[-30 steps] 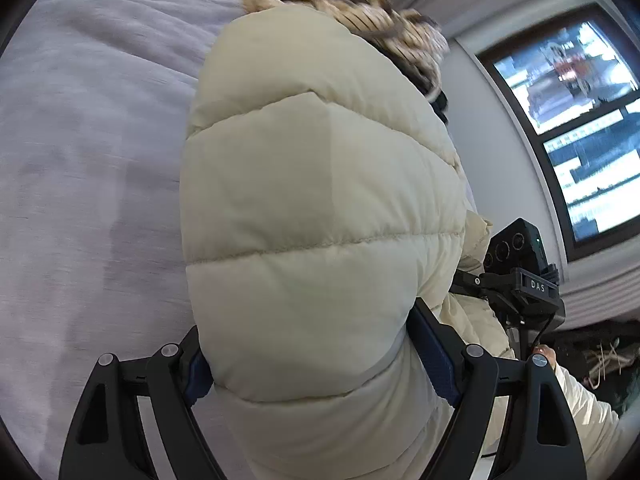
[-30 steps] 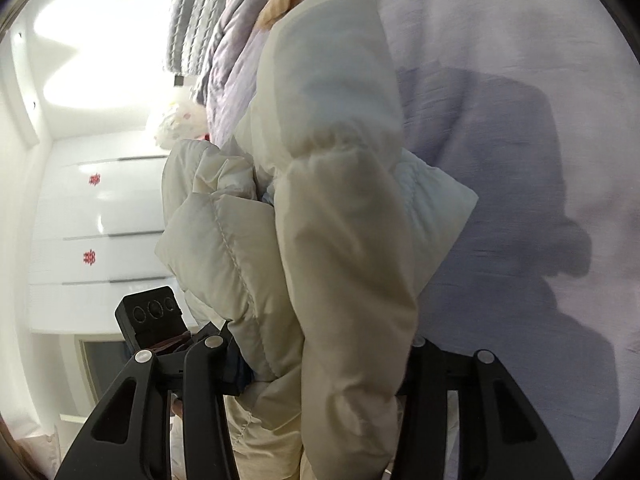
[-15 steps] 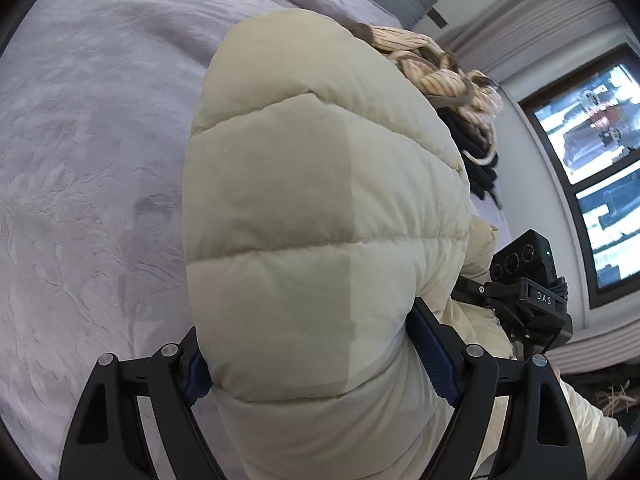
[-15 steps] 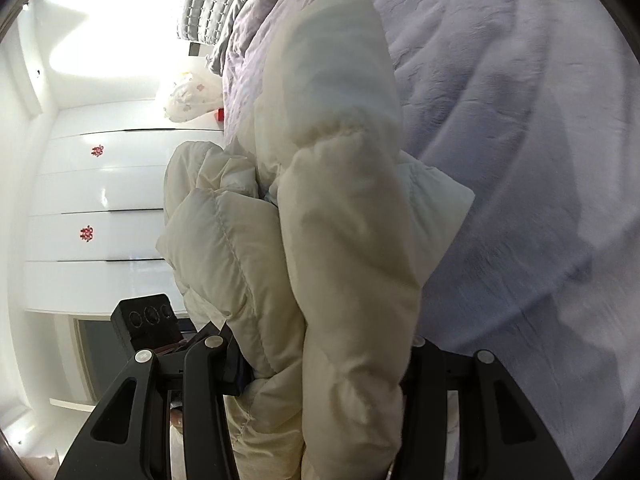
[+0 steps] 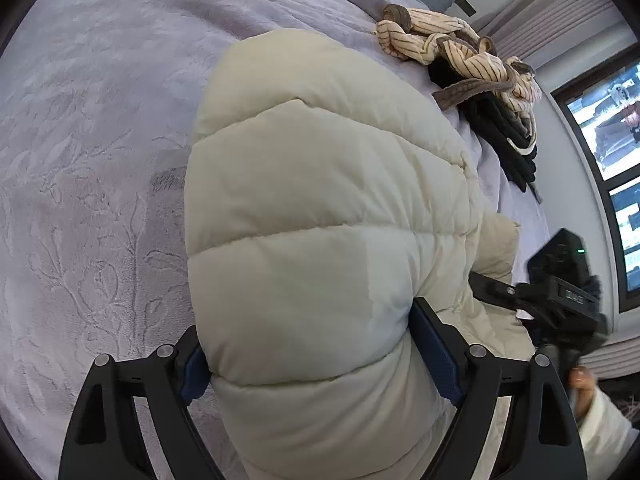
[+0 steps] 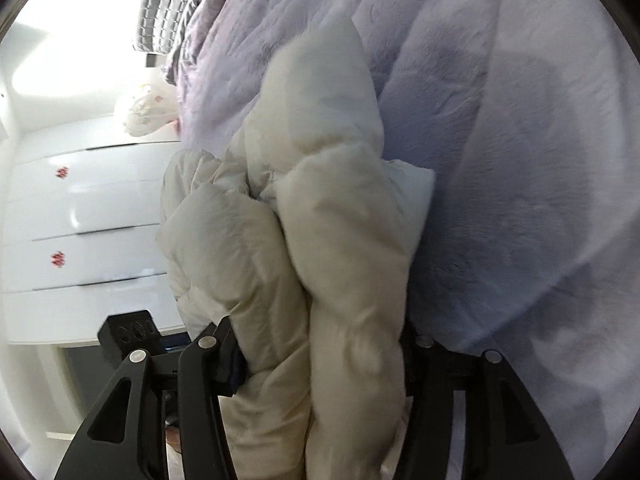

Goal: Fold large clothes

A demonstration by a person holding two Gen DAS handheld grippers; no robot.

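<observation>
A cream quilted puffer jacket (image 5: 320,208) fills the middle of the left wrist view, held over a lilac bed cover (image 5: 88,152). My left gripper (image 5: 312,356) is shut on a thick fold of it, the blue pads pressed into both sides. In the right wrist view the same jacket (image 6: 320,248) hangs bunched in folds, and my right gripper (image 6: 320,360) is shut on it. The right gripper also shows in the left wrist view (image 5: 560,296) at the right, beside the jacket.
A striped cream garment (image 5: 452,48) and dark clothes (image 5: 504,136) lie piled on the bed's far side. A window (image 5: 608,120) is at the right. White drawers (image 6: 88,232) and a grey pillow (image 6: 172,4) show left of the bed cover (image 6: 520,160).
Both grippers have carried the jacket forward and lower over the bed. The clothes pile and more of the cover have come into view; the right wrist view is slightly blurred from motion.
</observation>
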